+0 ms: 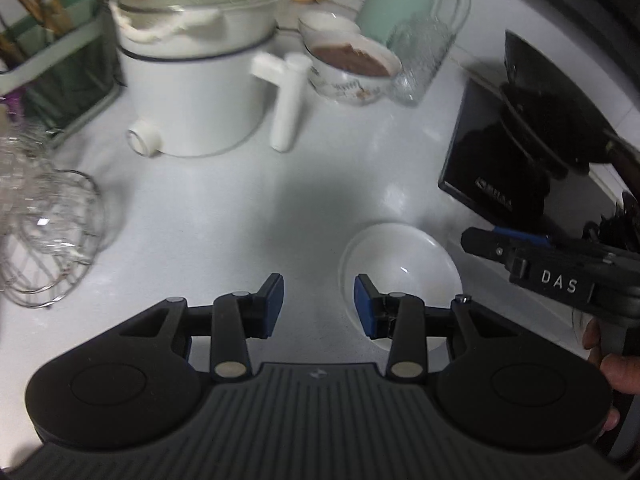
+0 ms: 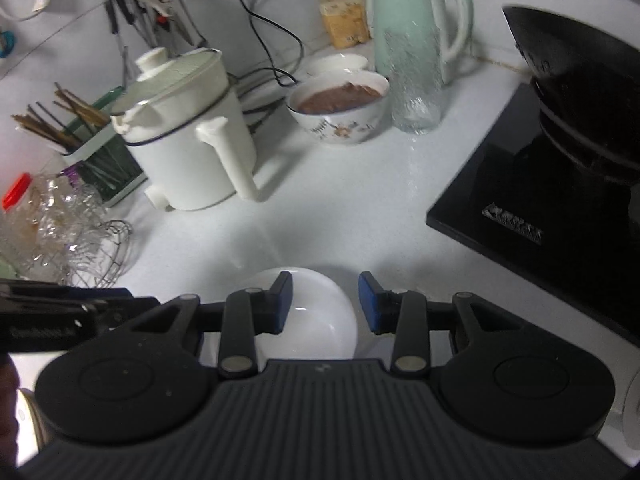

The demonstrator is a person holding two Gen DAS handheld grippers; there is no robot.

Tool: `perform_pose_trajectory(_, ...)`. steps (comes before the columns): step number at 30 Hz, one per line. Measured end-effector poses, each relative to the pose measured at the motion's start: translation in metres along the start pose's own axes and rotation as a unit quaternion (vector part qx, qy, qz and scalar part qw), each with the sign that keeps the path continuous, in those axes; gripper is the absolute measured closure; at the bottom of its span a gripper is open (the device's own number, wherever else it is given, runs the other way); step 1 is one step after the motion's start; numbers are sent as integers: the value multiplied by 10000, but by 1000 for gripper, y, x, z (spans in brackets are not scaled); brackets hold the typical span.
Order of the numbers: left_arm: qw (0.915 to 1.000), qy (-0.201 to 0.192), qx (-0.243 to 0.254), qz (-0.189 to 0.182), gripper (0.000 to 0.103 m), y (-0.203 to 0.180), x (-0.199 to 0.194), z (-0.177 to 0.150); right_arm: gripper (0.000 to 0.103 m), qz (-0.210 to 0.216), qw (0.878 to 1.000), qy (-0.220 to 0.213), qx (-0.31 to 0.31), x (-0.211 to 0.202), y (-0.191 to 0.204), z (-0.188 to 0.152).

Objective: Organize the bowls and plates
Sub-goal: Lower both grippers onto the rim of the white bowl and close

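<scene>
- At the far left of both views, a wire basket (image 2: 96, 256) holding clear plastic is sitting at the counter's edge, with a green chopstick holder (image 2: 108, 160) standing behind it, out of the working area.
- Left of centre, a white electric pot (image 2: 188, 148) is standing with its lid on and its handle pointing toward the middle of the counter (image 2: 320, 208).
- At upper centre, a flowered bowl (image 2: 340, 112) filled with brown food is sitting beside a second, smaller bowl (image 2: 340, 62), a ribbed glass (image 2: 416, 80) and a green kettle (image 2: 404, 16), grouped against the wall.
- At lower centre of the right wrist view, an empty white bowl (image 2: 316, 312) is lying on the counter, just below the right gripper (image 2: 324, 300), whose jaws are gaping wide with nothing between them, probably lined up to take its rim.
- In the left wrist view, the same bowl (image 1: 400, 264) is showing at lower right, partly behind the left gripper (image 1: 319, 304), which is also spread wide and empty, hovering over bare counter.
- At the right, a black cooktop (image 2: 532, 208) is carrying a dark pan (image 2: 580, 92).
</scene>
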State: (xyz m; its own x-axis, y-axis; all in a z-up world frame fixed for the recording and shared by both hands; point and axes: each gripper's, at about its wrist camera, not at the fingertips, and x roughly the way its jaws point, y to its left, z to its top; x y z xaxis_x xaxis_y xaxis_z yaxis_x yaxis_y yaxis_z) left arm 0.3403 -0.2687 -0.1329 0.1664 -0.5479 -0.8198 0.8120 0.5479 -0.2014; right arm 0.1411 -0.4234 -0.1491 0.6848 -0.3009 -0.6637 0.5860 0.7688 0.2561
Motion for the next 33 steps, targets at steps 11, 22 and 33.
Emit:
perform_pose_trajectory(11, 9994, 265, 187, -88, 58, -20, 52, 1, 63, 264, 9974, 567, 367, 43, -15, -11)
perform_pose_trajectory(22, 9987, 499, -13, 18, 77, -9, 67, -4, 63, 267, 9950, 843, 464, 59, -13, -21)
perform_pose_trajectory(33, 9986, 507, -133, -12, 92, -8, 62, -13, 91, 363, 9935, 906, 588, 55, -20, -28)
